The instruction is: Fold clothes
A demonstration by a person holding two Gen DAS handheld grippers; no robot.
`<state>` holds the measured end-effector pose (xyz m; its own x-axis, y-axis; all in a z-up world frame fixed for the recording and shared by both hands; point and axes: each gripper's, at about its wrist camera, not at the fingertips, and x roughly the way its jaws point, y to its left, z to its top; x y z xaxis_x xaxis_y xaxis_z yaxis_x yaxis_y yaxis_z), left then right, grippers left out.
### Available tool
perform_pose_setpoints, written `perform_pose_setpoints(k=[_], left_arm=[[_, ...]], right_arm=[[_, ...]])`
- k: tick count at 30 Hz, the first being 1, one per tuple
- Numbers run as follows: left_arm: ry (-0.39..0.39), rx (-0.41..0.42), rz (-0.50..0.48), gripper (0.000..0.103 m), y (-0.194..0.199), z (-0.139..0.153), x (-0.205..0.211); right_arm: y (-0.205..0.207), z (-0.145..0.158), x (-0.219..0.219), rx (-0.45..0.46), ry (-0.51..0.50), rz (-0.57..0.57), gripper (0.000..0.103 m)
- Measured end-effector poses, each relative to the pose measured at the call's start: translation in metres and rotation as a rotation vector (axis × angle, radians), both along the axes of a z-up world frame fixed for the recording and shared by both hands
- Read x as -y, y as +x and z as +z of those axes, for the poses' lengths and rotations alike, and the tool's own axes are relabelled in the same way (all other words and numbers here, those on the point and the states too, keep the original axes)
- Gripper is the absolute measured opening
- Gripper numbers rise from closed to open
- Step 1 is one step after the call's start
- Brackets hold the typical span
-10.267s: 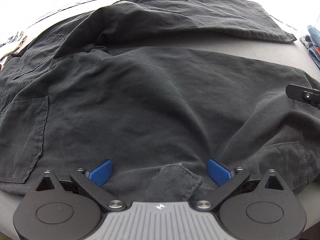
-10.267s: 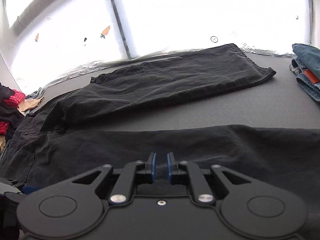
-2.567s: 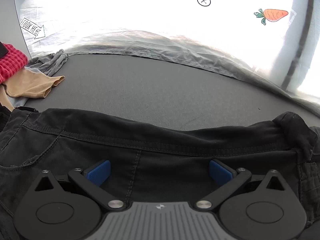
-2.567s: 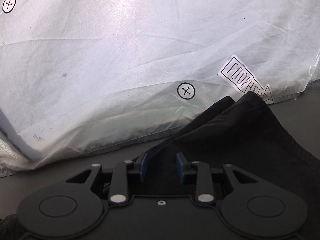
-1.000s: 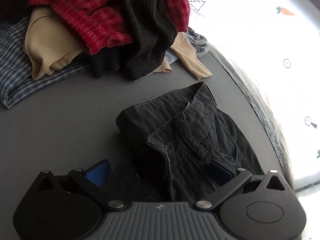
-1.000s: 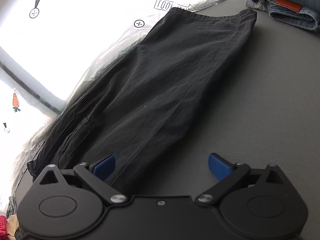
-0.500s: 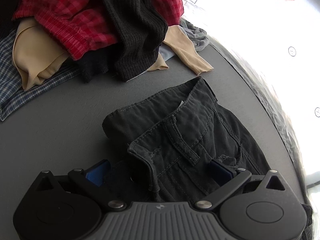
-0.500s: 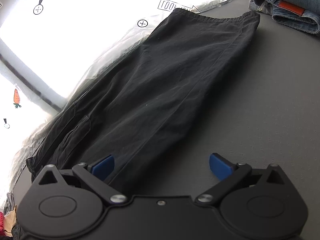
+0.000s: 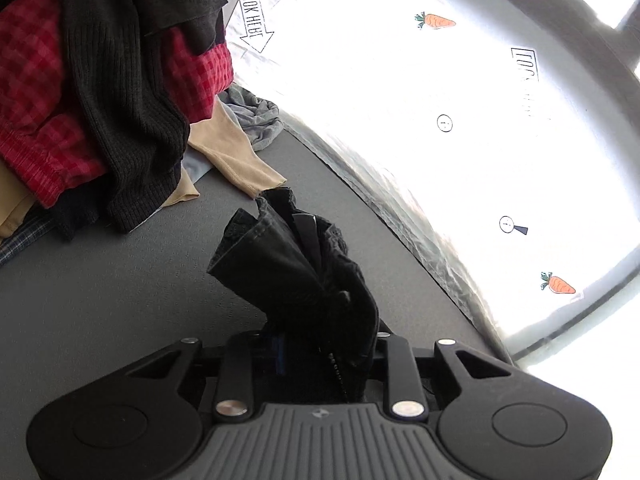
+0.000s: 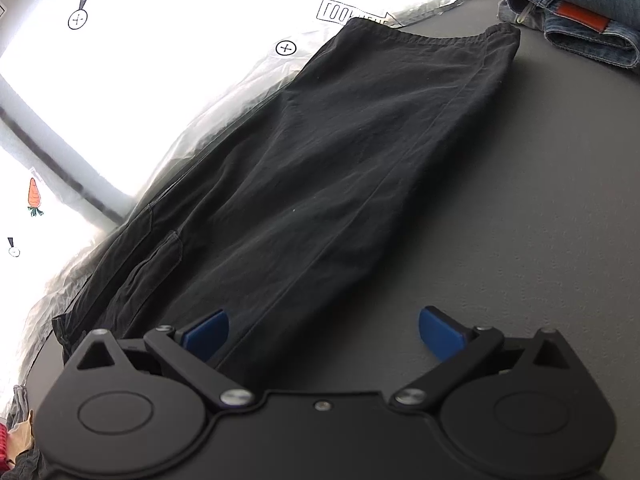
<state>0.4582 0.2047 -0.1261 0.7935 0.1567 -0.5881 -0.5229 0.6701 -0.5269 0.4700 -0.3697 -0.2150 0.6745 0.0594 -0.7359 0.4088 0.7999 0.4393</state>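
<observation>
The black trousers (image 10: 340, 168) lie folded lengthwise on the grey table (image 10: 540, 200), legs stretching to the far hem in the right wrist view. My left gripper (image 9: 316, 354) is shut on the bunched waistband end of the trousers (image 9: 296, 264) and holds it raised above the table. My right gripper (image 10: 324, 330) is open and empty, low over the trousers' near edge, its left fingertip (image 10: 206, 334) over the cloth and its right fingertip (image 10: 442, 330) over bare table.
A pile of unfolded clothes (image 9: 100, 100), red check, black knit and tan, lies at the left. Folded blue jeans (image 10: 576, 12) sit at the far right. A white sheet wall (image 9: 440, 120) borders the table's back edge.
My left gripper has closed on the trousers' waistband end and lifted it off the table. My right gripper has stayed open and barely moved.
</observation>
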Motion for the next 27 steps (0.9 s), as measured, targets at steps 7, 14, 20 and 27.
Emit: perform_pose_setpoints(k=[7,14,20,27], left_arm=[[0.039,0.233,-0.421,0.025,0.045,0.067,0.093],[-0.332,0.006,-0.769,0.045,0.117,-0.017,0.212],[-0.33,0.161,-0.73,0.071,0.08,0.005,0.189],[-0.08,-0.032,-0.408,0.071,0.054,0.0,0.125]], right_arm=[[-0.001,0.0,0.002,0.01,0.013,-0.012,0.103],[-0.005,-0.001,0.02,0.017,0.131,-0.019,0.103],[-0.015,0.005,0.038,-0.015,0.265,-0.049,0.103],[-0.009,0.058,-0.008,0.177,0.142,0.174,0.099]])
